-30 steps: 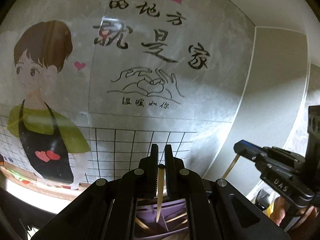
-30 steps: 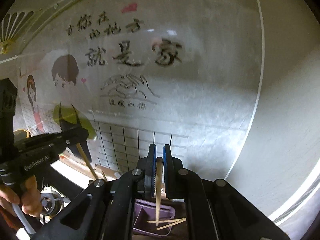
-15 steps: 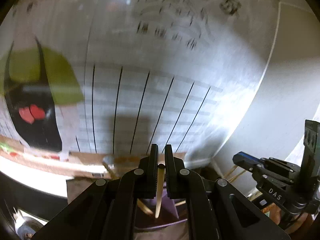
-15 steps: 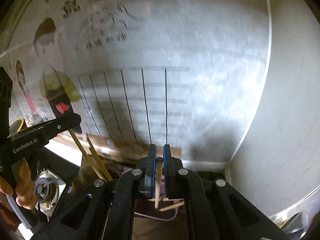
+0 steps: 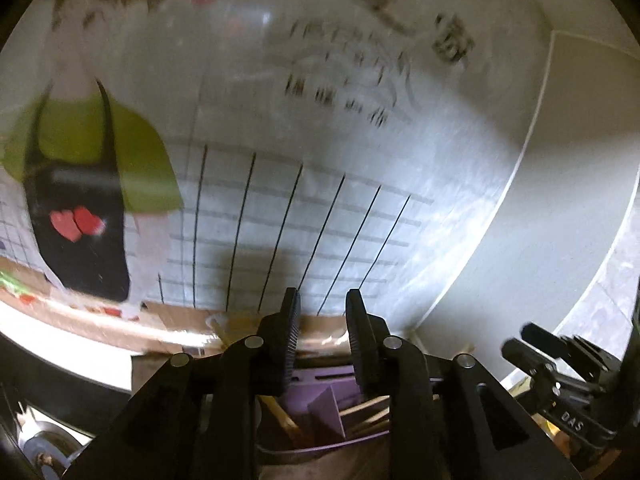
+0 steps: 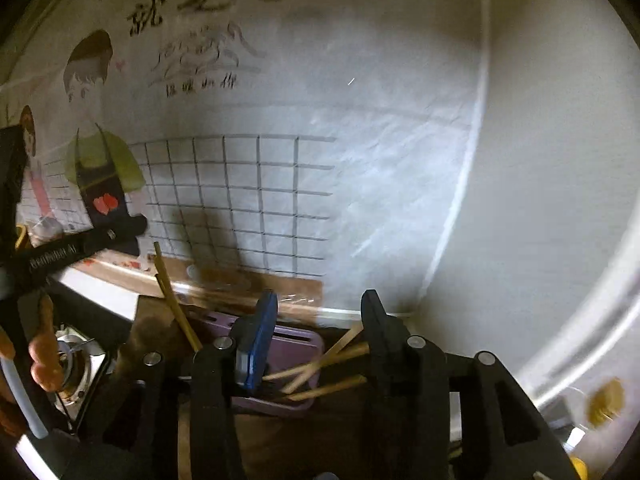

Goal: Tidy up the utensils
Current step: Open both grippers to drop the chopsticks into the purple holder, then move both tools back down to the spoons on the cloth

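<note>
A purple utensil holder stands just below my left gripper, whose jaws are opening with nothing between them. Wooden chopsticks lean inside the holder's compartments. In the right wrist view the same holder sits under my right gripper, whose jaws are also opening with nothing between them. Several chopsticks lie slanted in the holder's right compartment and two more chopsticks stand up at its left. The right gripper appears at the far right of the left wrist view, and the left gripper at the left of the right wrist view.
A wall with a cartoon poster and a printed grid rises right behind the holder and meets a side wall at a corner on the right. A gas burner sits at the lower left. A person's hand holds the left gripper.
Both grippers have sunk toward the holder. Each held one chopstick upright in shut jaws; both jaws now stand apart and the chopsticks have dropped into the holder.
</note>
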Action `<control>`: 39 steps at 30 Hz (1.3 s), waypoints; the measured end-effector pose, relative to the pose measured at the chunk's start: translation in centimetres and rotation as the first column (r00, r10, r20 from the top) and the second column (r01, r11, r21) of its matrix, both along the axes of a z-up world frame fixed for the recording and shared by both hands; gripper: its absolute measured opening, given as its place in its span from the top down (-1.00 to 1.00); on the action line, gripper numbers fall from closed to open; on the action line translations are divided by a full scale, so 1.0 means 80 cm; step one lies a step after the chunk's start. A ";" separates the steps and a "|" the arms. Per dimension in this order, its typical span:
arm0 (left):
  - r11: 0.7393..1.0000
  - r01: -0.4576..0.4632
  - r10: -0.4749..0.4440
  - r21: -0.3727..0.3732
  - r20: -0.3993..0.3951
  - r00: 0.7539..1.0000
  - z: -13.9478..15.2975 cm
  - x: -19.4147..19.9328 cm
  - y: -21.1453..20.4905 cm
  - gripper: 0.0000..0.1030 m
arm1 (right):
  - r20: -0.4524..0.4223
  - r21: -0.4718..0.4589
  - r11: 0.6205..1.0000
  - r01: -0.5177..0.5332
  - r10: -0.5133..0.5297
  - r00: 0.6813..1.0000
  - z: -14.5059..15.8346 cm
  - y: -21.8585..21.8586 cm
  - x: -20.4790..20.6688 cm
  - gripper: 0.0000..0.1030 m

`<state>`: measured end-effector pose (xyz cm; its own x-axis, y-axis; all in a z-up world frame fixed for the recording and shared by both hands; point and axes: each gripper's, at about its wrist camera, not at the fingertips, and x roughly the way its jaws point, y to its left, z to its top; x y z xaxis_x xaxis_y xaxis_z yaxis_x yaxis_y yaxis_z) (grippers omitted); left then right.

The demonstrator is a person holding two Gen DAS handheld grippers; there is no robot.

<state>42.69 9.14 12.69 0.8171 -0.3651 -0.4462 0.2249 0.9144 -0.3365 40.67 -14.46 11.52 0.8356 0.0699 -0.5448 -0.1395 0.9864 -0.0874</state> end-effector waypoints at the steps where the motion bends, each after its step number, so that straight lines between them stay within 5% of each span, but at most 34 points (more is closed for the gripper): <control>1: 1.000 -0.001 0.001 -0.002 0.006 1.000 0.003 -0.006 0.001 0.51 | 0.009 -0.011 1.000 0.015 -0.015 1.000 0.005 -0.001 -0.011 0.19; 5: 0.999 0.026 -0.027 -0.021 -0.016 1.000 0.002 -0.031 0.004 0.49 | 0.006 -0.035 0.998 0.050 -0.050 0.999 0.009 -0.004 -0.050 0.12; 10: 0.994 0.105 -0.106 -0.008 -0.093 0.990 -0.042 -0.075 -0.010 0.43 | -0.057 -0.071 0.992 0.104 -0.108 0.993 -0.026 -0.016 -0.089 0.11; 19: 0.994 0.048 -0.032 0.096 -0.155 0.987 -0.139 -0.182 -0.061 0.34 | -0.162 -0.038 0.991 0.131 -0.136 0.977 -0.123 -0.074 -0.142 0.07; 24: 0.996 -0.035 0.056 0.085 -0.259 0.964 -0.185 -0.234 -0.073 0.34 | -0.241 0.021 1.000 0.015 -0.010 0.971 -0.174 -0.079 -0.157 0.07; 32: 0.978 -0.178 0.203 0.108 -0.304 0.931 -0.222 -0.280 -0.057 0.34 | -0.379 0.106 0.994 -0.041 0.078 0.922 -0.244 -0.064 -0.127 0.07; 39: 0.969 -0.213 0.243 0.128 -0.316 0.917 -0.231 -0.301 -0.047 0.34 | -0.392 0.065 0.997 -0.046 0.067 0.917 -0.275 -0.052 -0.087 0.07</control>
